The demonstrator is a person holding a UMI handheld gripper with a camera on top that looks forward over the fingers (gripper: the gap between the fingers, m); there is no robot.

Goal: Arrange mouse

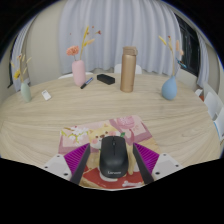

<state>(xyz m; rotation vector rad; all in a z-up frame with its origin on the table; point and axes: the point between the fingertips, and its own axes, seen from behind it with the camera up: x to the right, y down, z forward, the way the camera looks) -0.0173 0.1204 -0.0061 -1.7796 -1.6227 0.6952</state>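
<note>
Looking out along the gripper (112, 172), here is the black computer mouse (112, 158), sitting right between the two fingers, its narrow end pointing away over the table. The magenta pads (76, 160) flank it left and right, and they appear to sit against its sides, so the tongs look pinched on the mouse (the contact line itself is hard to make out). Under and just beyond the mouse lies a colourful illustrated mouse mat (112, 131) in pinks and creams, flat on the pale wooden round table (60, 115). Well beyond the fingers, along the far rim, stand a pink vase with flowers (78, 72), a small dark flat object (105, 79) beside it, a tall tan cylindrical bottle (128, 69), and a light blue vase with a sprig (170, 88). Off to the left stands another small vase with yellow flowers (24, 86). A pale curtain (110, 25) hangs behind everything.
</note>
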